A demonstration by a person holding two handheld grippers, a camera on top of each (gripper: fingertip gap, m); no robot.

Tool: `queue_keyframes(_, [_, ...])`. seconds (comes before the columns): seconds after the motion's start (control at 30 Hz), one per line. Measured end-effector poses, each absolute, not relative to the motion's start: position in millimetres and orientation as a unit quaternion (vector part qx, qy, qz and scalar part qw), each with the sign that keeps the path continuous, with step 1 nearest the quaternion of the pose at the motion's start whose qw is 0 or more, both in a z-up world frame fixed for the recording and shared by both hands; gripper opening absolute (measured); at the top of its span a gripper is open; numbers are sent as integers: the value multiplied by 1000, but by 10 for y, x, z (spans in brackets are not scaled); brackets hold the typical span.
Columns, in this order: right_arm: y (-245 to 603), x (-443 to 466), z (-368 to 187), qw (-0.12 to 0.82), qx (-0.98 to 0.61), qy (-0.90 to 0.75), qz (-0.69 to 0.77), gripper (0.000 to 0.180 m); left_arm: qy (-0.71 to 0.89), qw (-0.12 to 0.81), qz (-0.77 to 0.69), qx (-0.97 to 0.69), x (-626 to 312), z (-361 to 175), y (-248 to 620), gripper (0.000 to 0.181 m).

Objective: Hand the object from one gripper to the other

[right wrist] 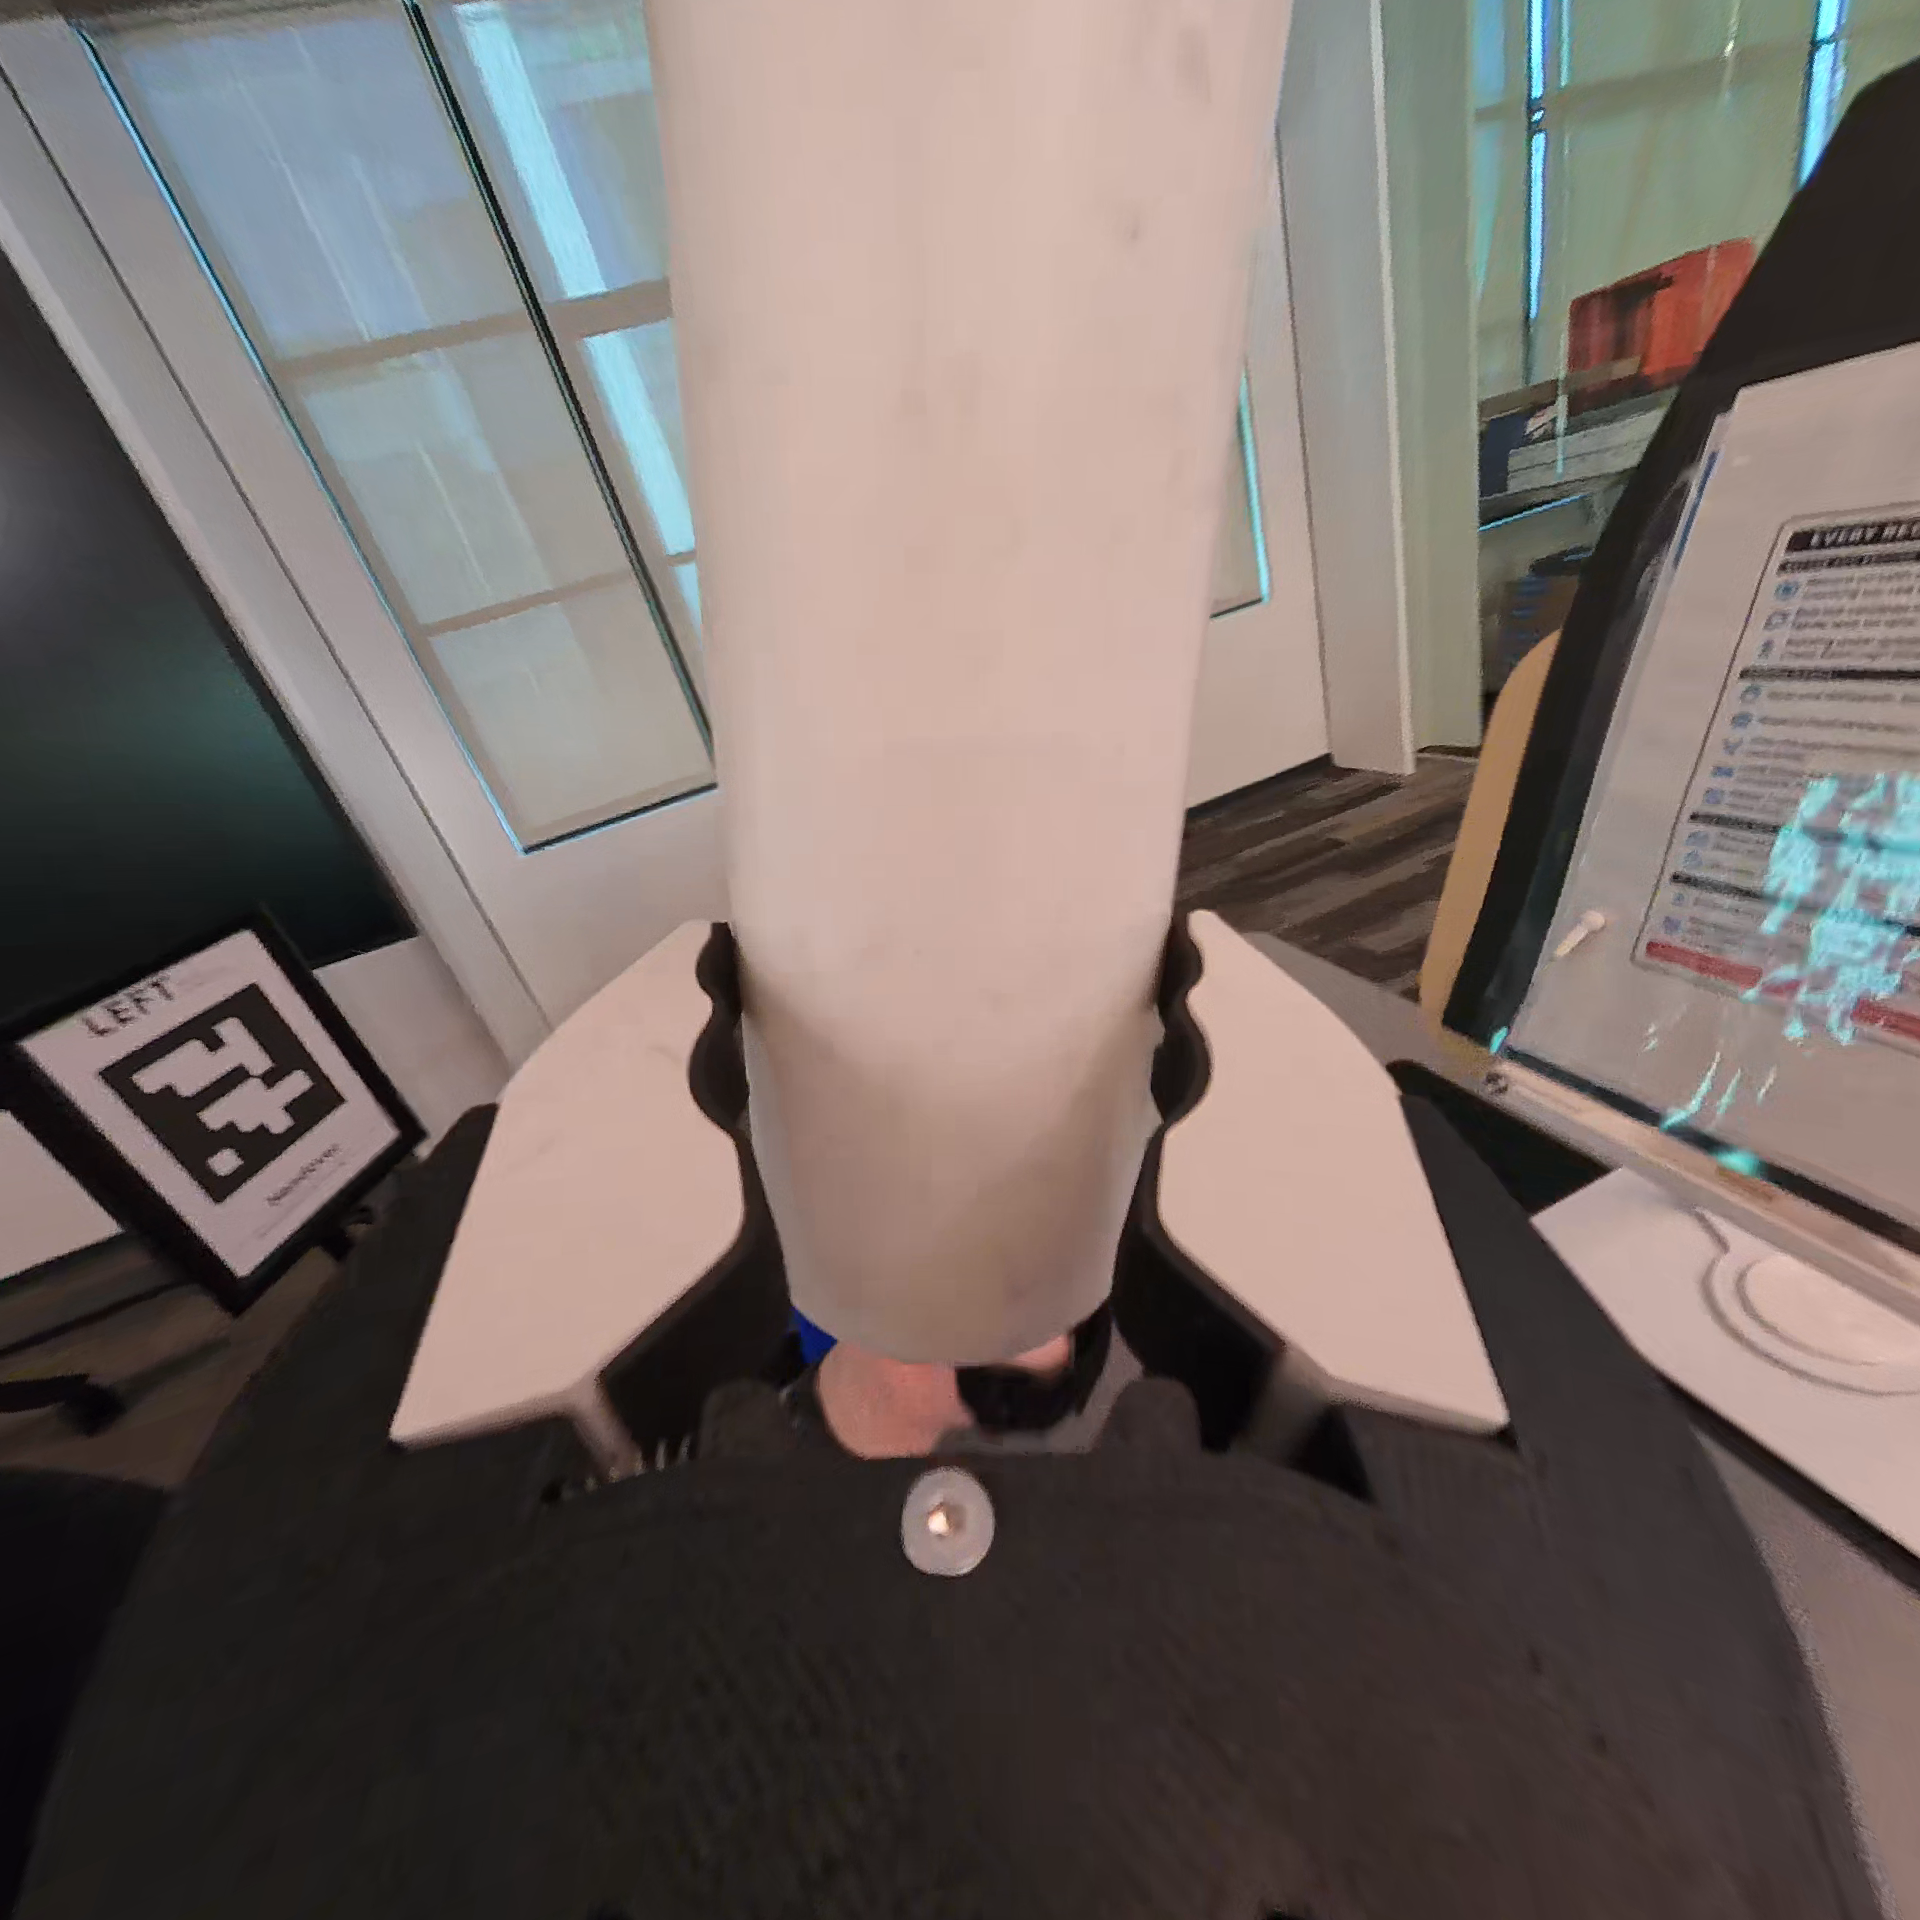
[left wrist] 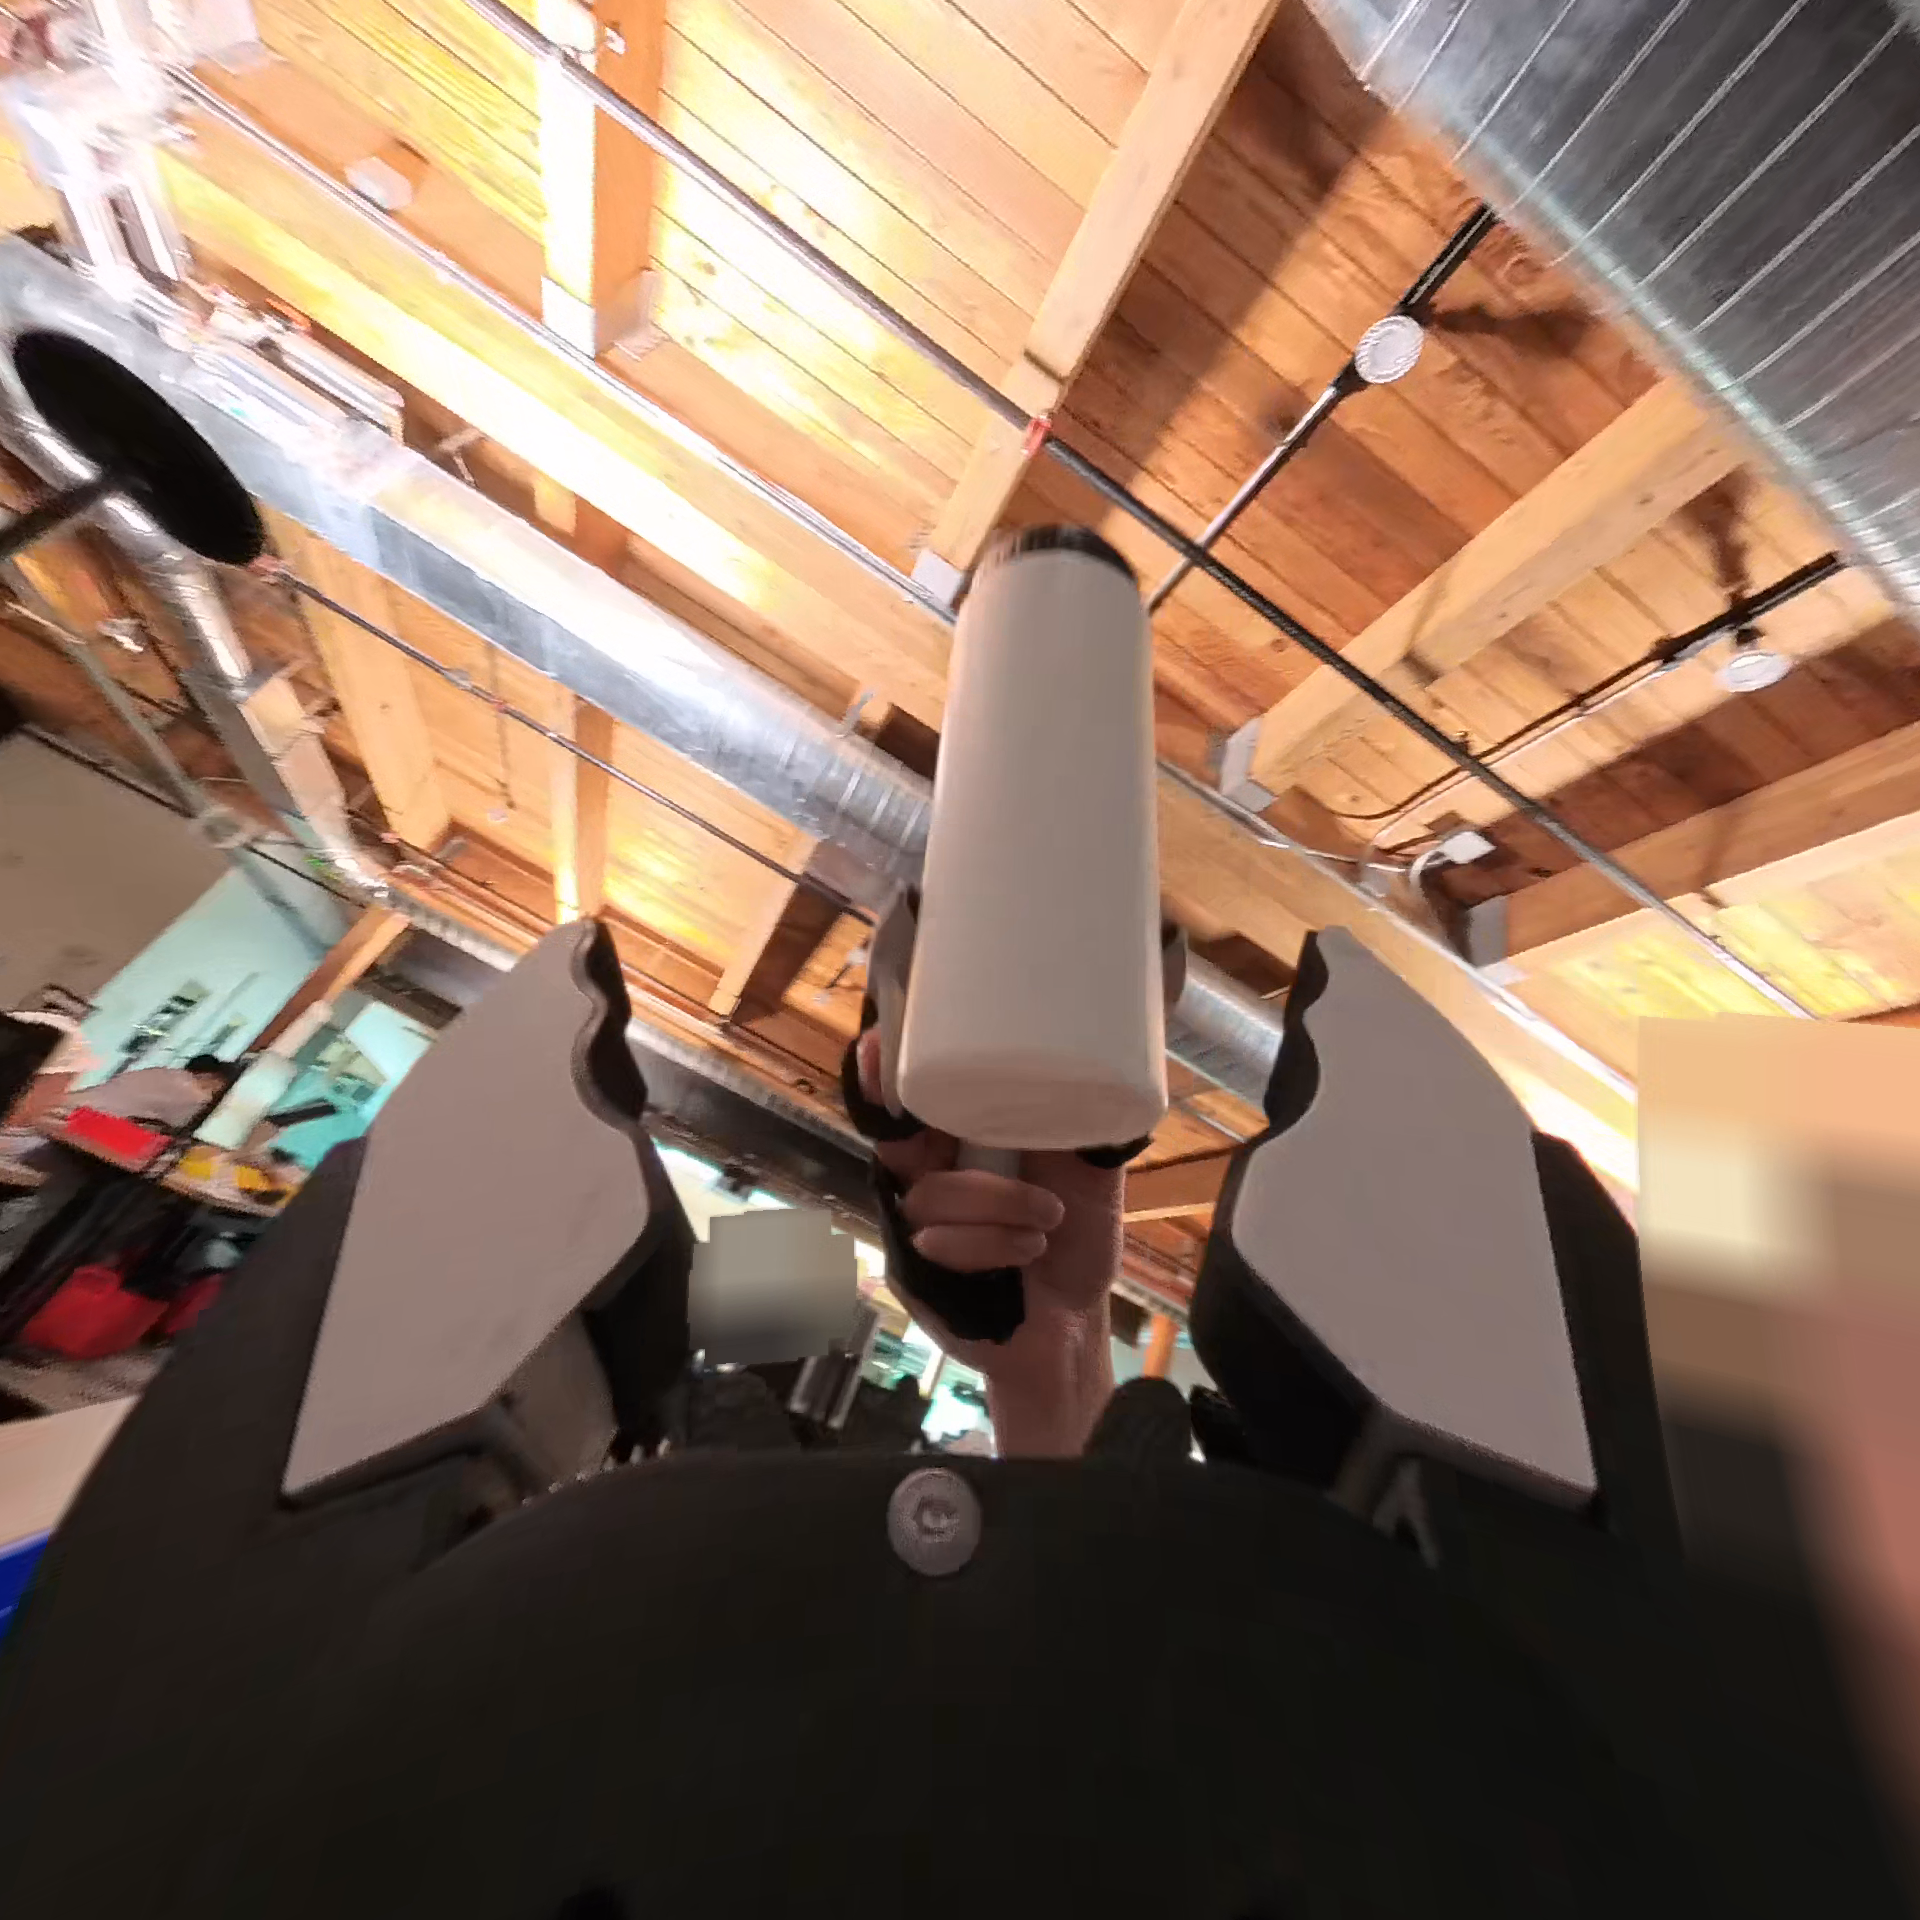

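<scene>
A tall white bottle (right wrist: 956, 623) with a dark cap stands upright in my right gripper (right wrist: 951, 956), which is shut on its lower end. In the left wrist view the same bottle (left wrist: 1039, 831) shows farther off, against the ceiling. The right gripper's fingers (left wrist: 891, 977) clamp its base there, and a hand (left wrist: 997, 1226) holds that gripper from below. My left gripper (left wrist: 961, 940) is wide open and empty. It points upward, with the bottle seen between its two fingers but apart from them.
Wooden beams and a silver duct (left wrist: 623, 644) run overhead, with a black round object (left wrist: 125, 447) at the upper left. A monitor (right wrist: 1714, 779) stands close on the right. A framed black-and-white marker (right wrist: 218, 1112) leans at the lower left below tall windows (right wrist: 416, 416). Left tips to right tips: about 10 cm. My right tips are about 35 cm from the monitor (right wrist: 1714, 779), my left tips only 25 cm.
</scene>
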State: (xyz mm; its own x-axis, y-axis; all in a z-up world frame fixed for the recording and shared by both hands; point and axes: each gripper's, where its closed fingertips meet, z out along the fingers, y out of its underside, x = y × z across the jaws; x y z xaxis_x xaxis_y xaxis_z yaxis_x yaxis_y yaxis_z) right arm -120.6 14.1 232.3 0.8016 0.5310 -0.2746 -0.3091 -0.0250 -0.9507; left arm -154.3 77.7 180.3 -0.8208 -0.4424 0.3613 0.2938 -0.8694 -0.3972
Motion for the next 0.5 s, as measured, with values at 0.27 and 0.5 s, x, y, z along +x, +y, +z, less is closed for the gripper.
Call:
queue_keyframes(0.27, [-160, -900, 1896, 666, -639, -57, 381, 79, 295, 338, -842, -300, -1689, 1764, 813, 102])
queue_keyframes(0.5, [-318, -1035, 1427, 628, -656, -120, 401, 79, 387, 309, -817, -294, -1522, 1808, 271, 89])
